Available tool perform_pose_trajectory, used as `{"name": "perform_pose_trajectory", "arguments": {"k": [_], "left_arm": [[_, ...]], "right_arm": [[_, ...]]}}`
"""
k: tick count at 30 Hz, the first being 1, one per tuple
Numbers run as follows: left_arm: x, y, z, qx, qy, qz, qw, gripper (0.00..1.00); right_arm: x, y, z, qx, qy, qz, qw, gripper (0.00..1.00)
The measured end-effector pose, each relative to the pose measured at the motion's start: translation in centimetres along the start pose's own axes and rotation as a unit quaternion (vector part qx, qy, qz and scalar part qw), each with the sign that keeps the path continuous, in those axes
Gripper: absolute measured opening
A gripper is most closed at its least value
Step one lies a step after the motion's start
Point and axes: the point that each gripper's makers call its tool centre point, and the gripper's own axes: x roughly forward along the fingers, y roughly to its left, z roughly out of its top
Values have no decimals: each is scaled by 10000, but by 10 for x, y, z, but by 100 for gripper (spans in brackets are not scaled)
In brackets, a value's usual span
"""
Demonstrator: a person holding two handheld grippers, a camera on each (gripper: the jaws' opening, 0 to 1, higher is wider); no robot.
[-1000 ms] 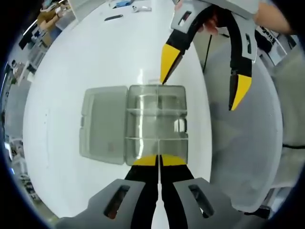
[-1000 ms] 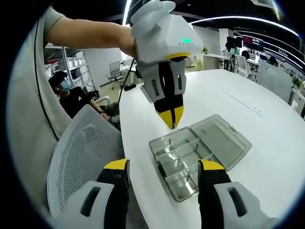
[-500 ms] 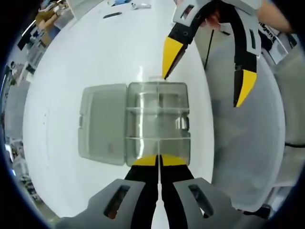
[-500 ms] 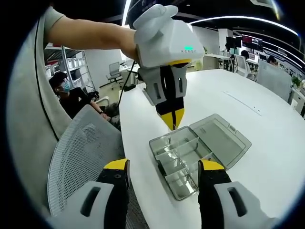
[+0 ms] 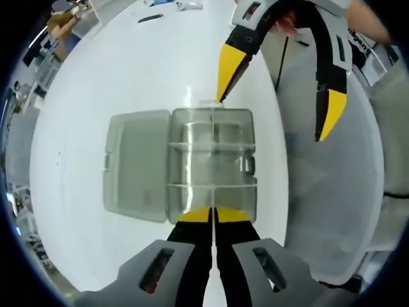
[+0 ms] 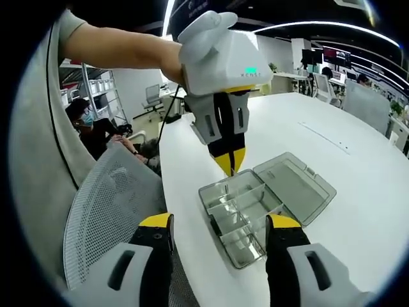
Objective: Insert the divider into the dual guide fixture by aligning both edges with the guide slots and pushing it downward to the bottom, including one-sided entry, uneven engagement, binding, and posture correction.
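A clear compartment box [image 5: 211, 166] lies on the white table [image 5: 96, 89], its lid [image 5: 137, 166] folded open flat to one side. My left gripper [image 5: 213, 214] is shut over the box's near row, with a thin clear divider seen edge-on as a line running out from its tips. In the right gripper view the left gripper [image 6: 228, 167] points down at the far rim of the box [image 6: 239, 214]. My right gripper [image 6: 219, 224] is open and holds nothing, hovering by the box's table-edge side. In the left gripper view the right gripper [image 5: 278, 96] has one fingertip [image 5: 229, 67] close to the box rim.
A grey mesh chair [image 6: 108, 204] stands against the table edge beside the box. A seated person [image 6: 96, 128] is behind it. Small items [image 5: 153, 19] lie at the table's far end. Open table surface lies beyond the lid [image 6: 297, 185].
The right gripper has drifted slightly away from the box in the left gripper view. The left gripper stays shut at the same spot over the box.
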Motion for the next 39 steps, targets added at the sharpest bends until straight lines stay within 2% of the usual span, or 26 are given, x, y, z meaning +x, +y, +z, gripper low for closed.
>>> {"name": "perform_pose_trajectory", "arguments": {"k": [10,39], "left_arm": [[0,0,0,-218,-29,-103,9997,0],[11,0,-4,-174,-115,-104,9997,0]], "right_arm": [[1,2,1,7,-15,18,10000,55],[-1,1,0,71,-35,4,10000,55]]}}
